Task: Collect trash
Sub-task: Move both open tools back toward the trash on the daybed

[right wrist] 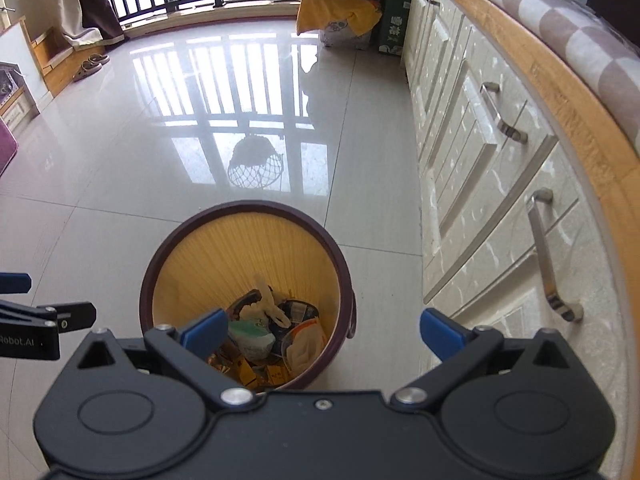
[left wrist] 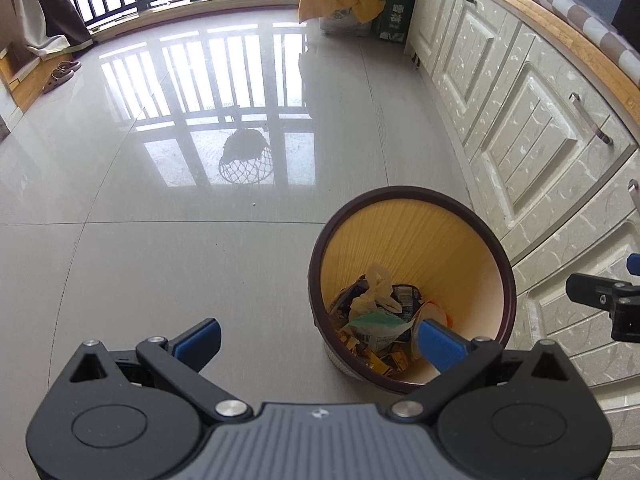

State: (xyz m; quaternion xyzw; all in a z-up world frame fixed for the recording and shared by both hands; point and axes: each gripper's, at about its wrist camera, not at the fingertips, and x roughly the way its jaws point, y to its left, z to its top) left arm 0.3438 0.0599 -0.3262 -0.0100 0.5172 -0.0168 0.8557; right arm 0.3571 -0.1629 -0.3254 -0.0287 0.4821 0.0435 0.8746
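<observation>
upright bin (right wrist: 248,240), mouth up, trash (right wrist: 264,336) inside

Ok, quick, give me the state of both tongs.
Left tongs: open, holding nothing, above the floor beside the trash bin.
Right tongs: open, holding nothing, over the bin's near rim.

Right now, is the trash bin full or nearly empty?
Partly filled, low. Wrappers and a plastic bag cover only the bottom of the trash bin; its yellow inner wall shows bare above them.
</observation>
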